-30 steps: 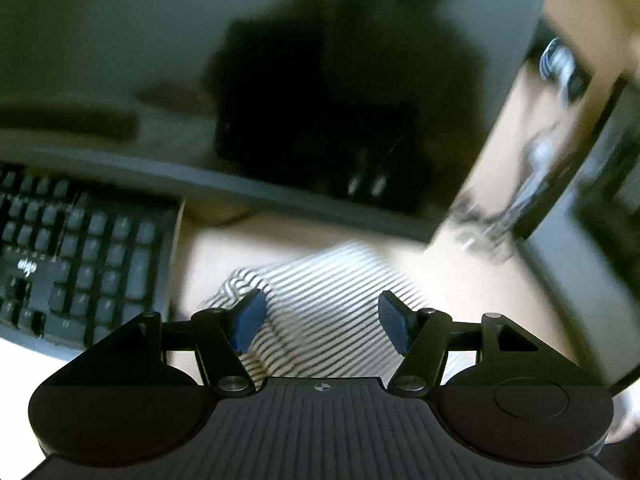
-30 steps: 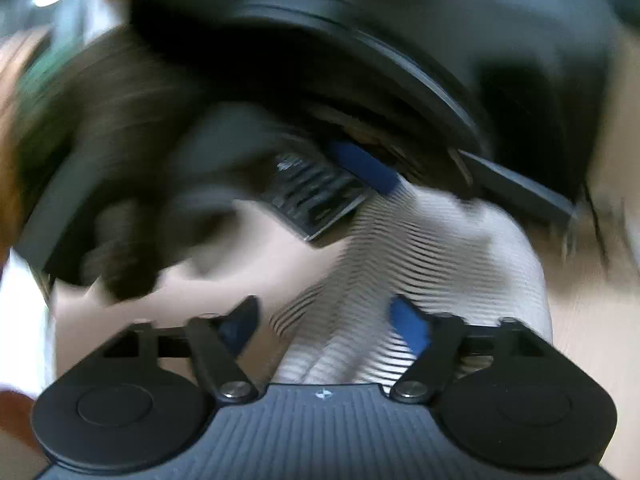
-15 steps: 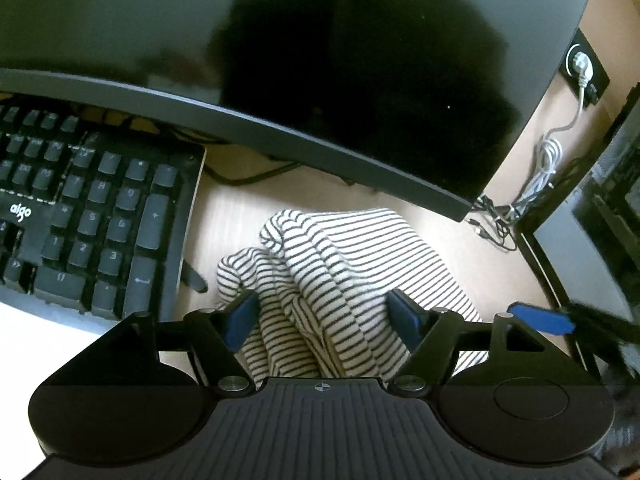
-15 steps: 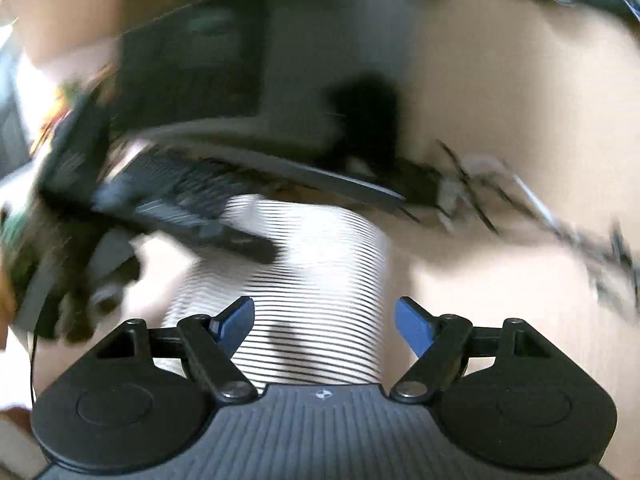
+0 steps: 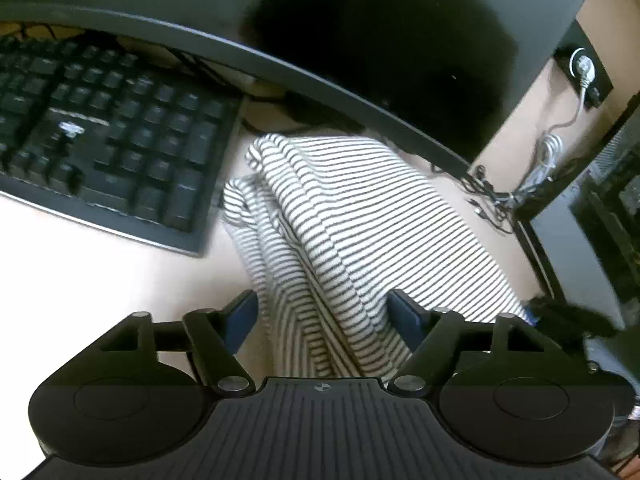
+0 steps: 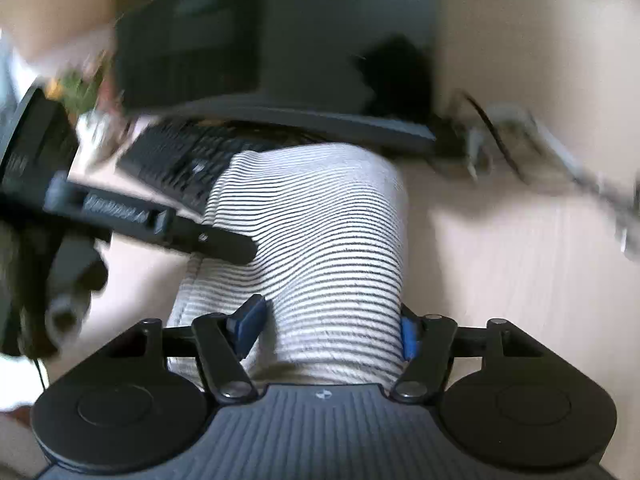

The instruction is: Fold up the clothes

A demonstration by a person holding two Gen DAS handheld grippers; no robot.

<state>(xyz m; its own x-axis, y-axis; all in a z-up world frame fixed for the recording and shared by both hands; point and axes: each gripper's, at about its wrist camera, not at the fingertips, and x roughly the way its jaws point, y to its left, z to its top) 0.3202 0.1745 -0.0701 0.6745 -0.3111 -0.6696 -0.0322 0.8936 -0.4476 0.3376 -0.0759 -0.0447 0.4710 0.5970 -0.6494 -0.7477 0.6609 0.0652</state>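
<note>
A black-and-white striped garment [image 5: 352, 216] lies in a folded bundle on the light wooden desk, its far end under the monitor's edge. It also shows in the right wrist view [image 6: 320, 240]. My left gripper [image 5: 324, 316] is open, its blue-padded fingers astride the near end of the bundle. My right gripper [image 6: 330, 328] is open too, its fingers on either side of the bundle's near end, close to the cloth. The left gripper appears in the right wrist view as a dark bar [image 6: 168, 228] reaching to the cloth's left edge.
A black keyboard [image 5: 108, 152] sits left of the garment. A dark curved monitor [image 5: 320, 20] hangs over the back of the desk. Tangled cables [image 5: 512, 192] and a wall socket [image 5: 584, 68] are at the right, beside a dark computer case [image 5: 600, 232].
Both grippers have come lower and closer to the striped bundle, which now fills the gap between each pair of fingers. The right view swung round from the left gripper toward the bundle.
</note>
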